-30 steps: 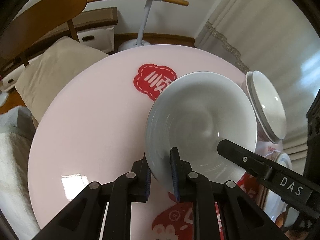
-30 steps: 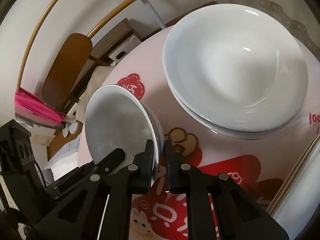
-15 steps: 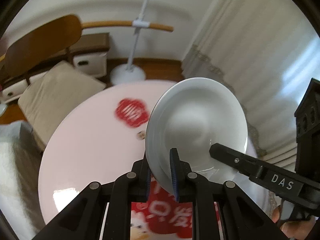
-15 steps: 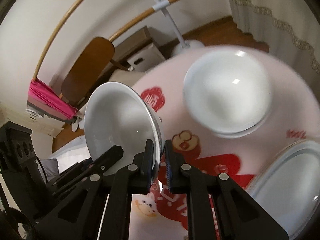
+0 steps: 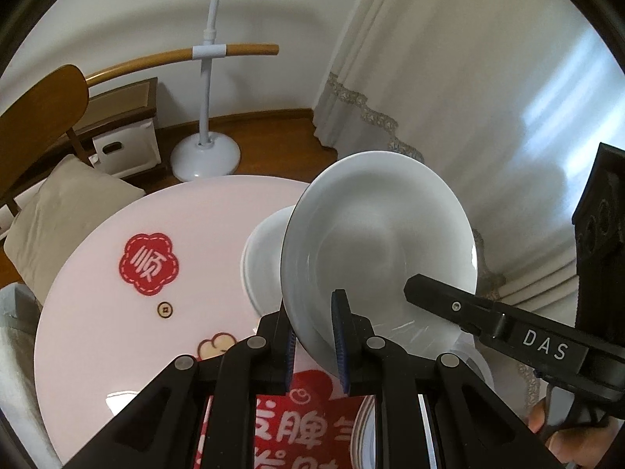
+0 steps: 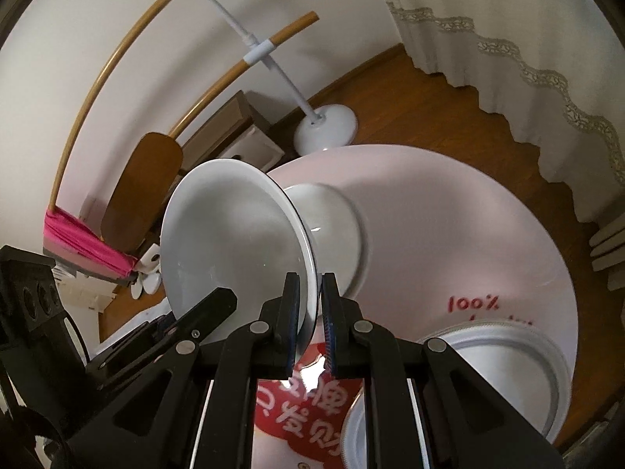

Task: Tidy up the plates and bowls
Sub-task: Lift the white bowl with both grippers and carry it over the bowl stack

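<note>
Both tongs, left tongs (image 5: pixel 312 336) and right tongs (image 6: pixel 311 305), pinch opposite rims of one white bowl (image 5: pixel 375 242), sharing its weight, held tilted above the stacked bowls (image 6: pixel 336 226) on the surface (image 5: pixel 117 332).

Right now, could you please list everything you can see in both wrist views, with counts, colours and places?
held bowl: one, white, lifted above the table, rim gripped on two sides
stacked bowls: at least two, white, nested on the table behind the held bowl
plates: stack, white, near table edge
table: one, round, pink with red prints
chair: one, brown, beyond the table
cushion: one, beige, on the chair
floor stand: one, white
curtain: white, lace-trimmed
left gripper: black, shut on the bowl's rim
right gripper: black, shut on the opposite rim
</note>
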The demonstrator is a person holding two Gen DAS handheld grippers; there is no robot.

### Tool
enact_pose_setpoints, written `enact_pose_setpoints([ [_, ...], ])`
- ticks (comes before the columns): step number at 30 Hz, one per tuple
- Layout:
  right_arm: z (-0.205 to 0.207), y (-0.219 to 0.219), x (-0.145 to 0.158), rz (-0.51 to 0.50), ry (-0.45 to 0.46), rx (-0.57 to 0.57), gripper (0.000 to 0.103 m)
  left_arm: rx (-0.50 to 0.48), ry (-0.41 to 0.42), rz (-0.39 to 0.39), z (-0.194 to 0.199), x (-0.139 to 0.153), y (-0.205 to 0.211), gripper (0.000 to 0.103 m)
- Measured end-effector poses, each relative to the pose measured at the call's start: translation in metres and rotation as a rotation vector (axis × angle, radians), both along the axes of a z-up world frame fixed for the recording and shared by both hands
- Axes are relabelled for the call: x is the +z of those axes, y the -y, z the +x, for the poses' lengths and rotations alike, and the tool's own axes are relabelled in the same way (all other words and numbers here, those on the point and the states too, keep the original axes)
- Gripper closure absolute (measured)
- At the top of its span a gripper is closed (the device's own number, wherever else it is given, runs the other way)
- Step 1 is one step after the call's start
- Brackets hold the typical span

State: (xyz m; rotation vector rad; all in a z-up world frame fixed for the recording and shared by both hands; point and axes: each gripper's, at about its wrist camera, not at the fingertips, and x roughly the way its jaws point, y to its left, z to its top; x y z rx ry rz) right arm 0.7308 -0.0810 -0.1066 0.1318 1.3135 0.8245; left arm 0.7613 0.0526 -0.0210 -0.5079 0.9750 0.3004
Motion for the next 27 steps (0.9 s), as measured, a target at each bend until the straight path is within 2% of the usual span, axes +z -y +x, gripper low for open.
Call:
enact_pose_setpoints([
  [6,0.014,0.002,-0.008,-0.012,-0.018,0.001,0.092,0.009,-0.037,-0.007,0.031,-0.007,0.004,0.090],
  [27,0.020,-0.012,-0.026,-0.087,-0.033,-0.003,0.092,0.042,-0.105,-0.063,0.043,-0.026,-0.005,0.089],
])
